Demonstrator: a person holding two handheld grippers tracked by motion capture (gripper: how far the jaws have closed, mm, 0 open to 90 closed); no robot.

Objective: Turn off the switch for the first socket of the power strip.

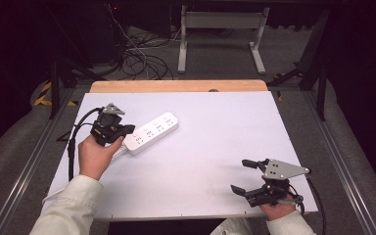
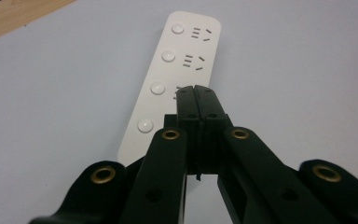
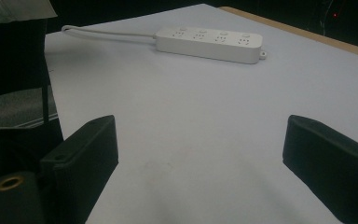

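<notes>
One white power strip (image 1: 152, 132) lies on the white table (image 1: 215, 147), over on your left half, set on a slant with its far end pointing up and to the right. Count the sockets with me: four of them in a row, and in the left gripper view four round white buttons (image 2: 157, 88) run along the strip's left side, one beside each socket. One white cable (image 3: 107, 33) leaves the near end of the strip, and you see it trailing off toward the table edge in the right gripper view.

Two grippers are in play. Your left gripper (image 1: 127, 129) sits at the near end of the strip, and its jaws are pressed flat together with nothing between them; in the left gripper view their tips hang over the strip, near the third socket, though I cannot tell whether they touch it. Your right gripper (image 1: 242, 176) is well apart from the strip, down at the near right corner of the table, its jaws spread wide and holding nothing, just bare table between them.
</notes>
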